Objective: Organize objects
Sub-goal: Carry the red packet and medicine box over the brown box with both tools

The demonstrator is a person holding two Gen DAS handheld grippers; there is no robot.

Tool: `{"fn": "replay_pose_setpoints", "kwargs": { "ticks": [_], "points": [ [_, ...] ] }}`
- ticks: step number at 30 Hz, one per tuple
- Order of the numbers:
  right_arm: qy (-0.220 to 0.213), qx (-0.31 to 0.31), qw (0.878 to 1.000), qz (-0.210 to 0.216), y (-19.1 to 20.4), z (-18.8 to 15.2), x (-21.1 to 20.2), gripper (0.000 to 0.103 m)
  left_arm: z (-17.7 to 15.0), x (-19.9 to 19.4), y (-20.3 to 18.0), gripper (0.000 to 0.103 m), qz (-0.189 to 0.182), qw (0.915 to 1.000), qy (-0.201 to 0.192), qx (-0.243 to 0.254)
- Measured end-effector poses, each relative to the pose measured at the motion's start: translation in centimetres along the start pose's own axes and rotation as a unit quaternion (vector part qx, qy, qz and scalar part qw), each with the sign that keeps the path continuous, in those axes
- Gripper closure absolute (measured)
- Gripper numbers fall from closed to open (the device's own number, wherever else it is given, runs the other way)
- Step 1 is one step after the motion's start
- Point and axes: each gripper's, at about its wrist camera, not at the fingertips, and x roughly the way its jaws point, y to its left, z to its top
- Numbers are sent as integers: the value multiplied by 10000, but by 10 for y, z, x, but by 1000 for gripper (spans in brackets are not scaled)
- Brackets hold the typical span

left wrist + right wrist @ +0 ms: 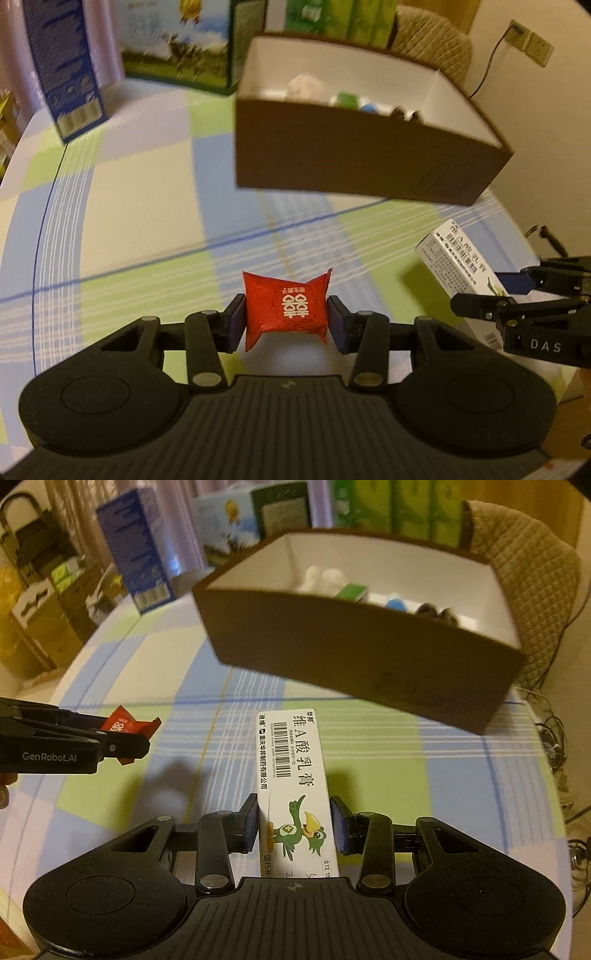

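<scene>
My left gripper (286,317) is shut on a red candy packet (286,308) with white print, held above the checked tablecloth. The right wrist view shows that same packet (127,725) in the left gripper (129,738) at the left edge. My right gripper (294,825) is shut on a white ointment carton (295,775) with a green bird drawing; the carton (458,264) also appears at the right of the left wrist view, held by the right gripper (476,295). A brown cardboard box (351,158), open on top, stands ahead of both grippers and holds several small items.
A blue carton (62,66) and a milk case with a meadow picture (173,40) stand at the table's back left. Green packs (406,506) and a quilted chair back (528,576) lie behind the box. Cables (554,746) hang past the right table edge. Bags (40,602) sit left of the table.
</scene>
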Motion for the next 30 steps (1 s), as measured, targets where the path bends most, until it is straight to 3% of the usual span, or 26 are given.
{"fn": "replay_pose_setpoints", "kwargs": {
  "ticks": [15,30],
  "points": [
    [-775,559,9953,-181,-69,41,-53,67,60,-13,-48,62,-91,9980,-552,308],
    [-1317,584,9892,-260,-128,124,-46,67,140,14,-57,62,288,9946,-935,343]
  ]
}}
